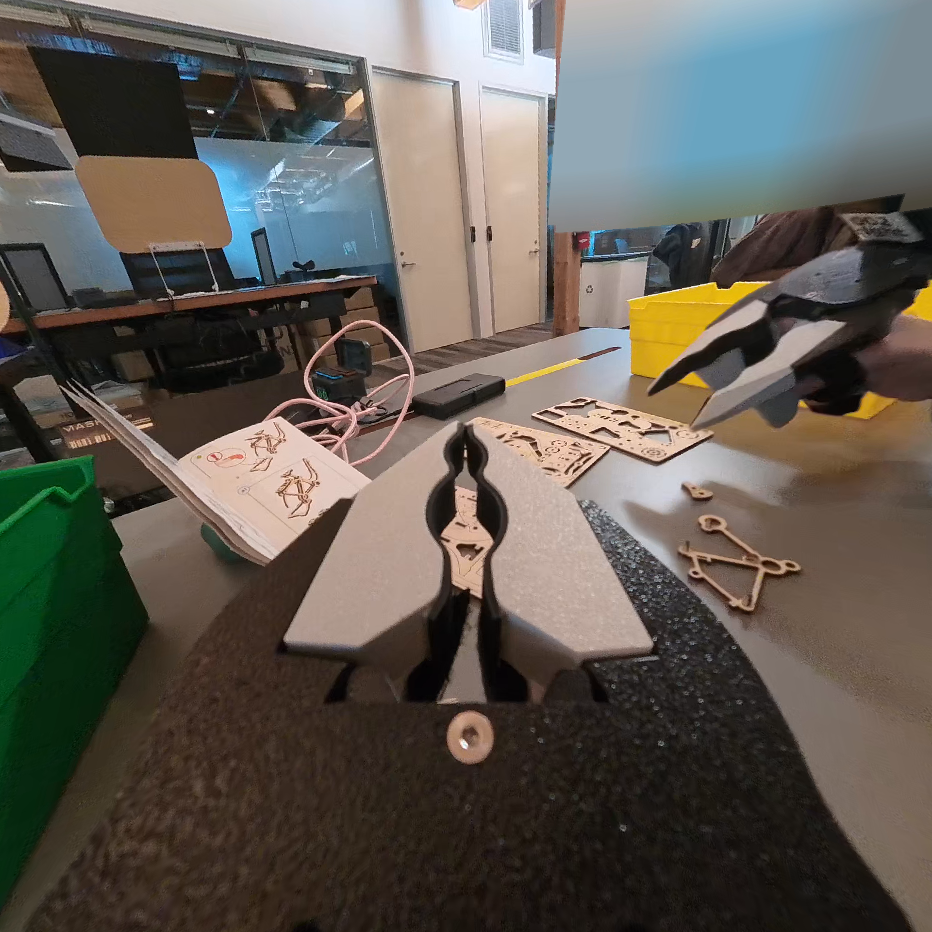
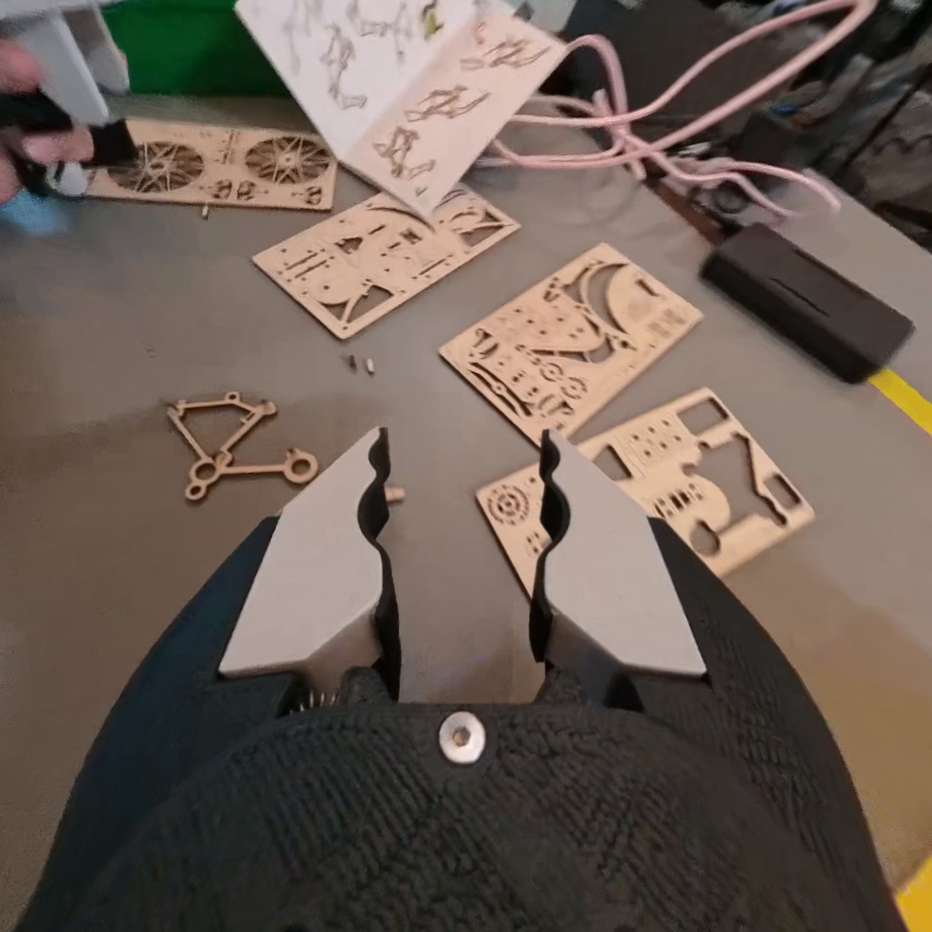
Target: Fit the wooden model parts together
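While left gripper (image 1: 466, 428) closed, right gripper (image 2: 464, 439) spread

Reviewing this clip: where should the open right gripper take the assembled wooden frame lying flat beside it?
Probably the ringed arm of the wooden frame, which juts toward the right gripper. Come from above, jaws across that thin strut: the frame lies flat on the table, offering no side edge.

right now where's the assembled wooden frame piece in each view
Left wrist view: the assembled wooden frame piece lies on the grey table at right of centre, right of the left gripper.
Right wrist view: it lies left of centre, left of the right gripper.
Shared landmark: the black box.
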`<state>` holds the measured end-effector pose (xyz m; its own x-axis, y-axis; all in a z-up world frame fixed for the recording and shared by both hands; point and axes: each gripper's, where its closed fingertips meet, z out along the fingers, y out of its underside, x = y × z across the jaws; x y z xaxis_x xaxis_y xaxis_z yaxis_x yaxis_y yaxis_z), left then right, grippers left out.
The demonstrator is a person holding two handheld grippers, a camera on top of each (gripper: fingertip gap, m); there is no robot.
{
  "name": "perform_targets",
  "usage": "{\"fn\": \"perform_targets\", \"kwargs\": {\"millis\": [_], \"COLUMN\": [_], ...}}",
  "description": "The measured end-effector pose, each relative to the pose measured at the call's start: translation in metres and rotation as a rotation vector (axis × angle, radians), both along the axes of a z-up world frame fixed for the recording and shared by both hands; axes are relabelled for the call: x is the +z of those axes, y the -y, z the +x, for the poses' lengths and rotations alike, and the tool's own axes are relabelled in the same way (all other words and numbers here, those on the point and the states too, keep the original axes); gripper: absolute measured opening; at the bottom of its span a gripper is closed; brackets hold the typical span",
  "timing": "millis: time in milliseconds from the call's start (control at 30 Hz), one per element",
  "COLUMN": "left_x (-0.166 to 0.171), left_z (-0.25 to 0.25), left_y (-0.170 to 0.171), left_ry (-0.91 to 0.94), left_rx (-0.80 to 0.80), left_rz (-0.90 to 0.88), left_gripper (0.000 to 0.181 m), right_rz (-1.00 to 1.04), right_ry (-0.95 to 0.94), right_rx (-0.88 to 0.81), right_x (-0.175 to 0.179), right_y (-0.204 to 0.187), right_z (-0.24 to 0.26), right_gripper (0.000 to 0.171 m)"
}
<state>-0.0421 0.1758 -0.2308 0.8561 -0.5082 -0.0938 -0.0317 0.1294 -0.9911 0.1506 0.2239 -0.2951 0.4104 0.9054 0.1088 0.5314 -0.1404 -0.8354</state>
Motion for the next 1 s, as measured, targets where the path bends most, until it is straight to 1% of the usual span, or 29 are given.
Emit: {"fn": "perform_targets", "kwargs": {"millis": [100, 200, 333, 433, 533, 633, 767, 833, 867, 1000], "left_x": [0.002, 0.006, 0.018, 0.021, 0.018, 0.018, 0.022, 0.024, 0.024, 0.022], "left_z": [-0.002, -0.007, -0.017, -0.019, -0.02, -0.024, -0.032, -0.035, -0.036, -0.044], "left_y": [0.0, 0.0, 0.002, 0.002, 0.001, -0.001, -0.003, -0.003, -0.003, -0.006], "left_ry": [0.007, 0.0, 0.006, 0.019, 0.026, 0.031, 0.05, 0.061, 0.063, 0.034], "left_rx": [-0.001, 0.016, 0.05, 0.056, 0.054, 0.068, 0.088, 0.092, 0.094, 0.123], "left_rz": [0.0, 0.007, 0.053, 0.061, 0.047, 0.038, 0.038, 0.037, 0.036, 0.042], "left_gripper": [0.0, 0.0, 0.0, 0.0, 0.0, 0.0, 0.0, 0.0, 0.0, 0.0], "right_rz": [0.069, 0.07, -0.103, -0.278, -0.451, -0.576, -0.617, -0.634, -0.634, -0.611], "right_ry": [0.115, 0.115, -0.007, -0.051, -0.13, -0.155, -0.081, -0.085, -0.084, -0.105], "right_rx": [0.048, 0.07, 0.139, 0.121, 0.122, 0.15, 0.145, 0.148, 0.15, 0.159], "right_x": [-0.006, -0.004, 0.003, -0.002, -0.002, -0.006, -0.028, -0.032, -0.033, -0.03], "right_y": [-0.008, -0.023, -0.039, -0.066, -0.087, -0.09, -0.09, -0.087, -0.086, -0.088], "right_z": [-0.031, -0.058, -0.108, -0.143, -0.176, -0.2, -0.216, -0.223, -0.225, -0.23], "right_gripper": [0.061, 0.06, 0.06, 0.059, 0.053, 0.047, 0.042, 0.039, 0.036, 0.013]}}
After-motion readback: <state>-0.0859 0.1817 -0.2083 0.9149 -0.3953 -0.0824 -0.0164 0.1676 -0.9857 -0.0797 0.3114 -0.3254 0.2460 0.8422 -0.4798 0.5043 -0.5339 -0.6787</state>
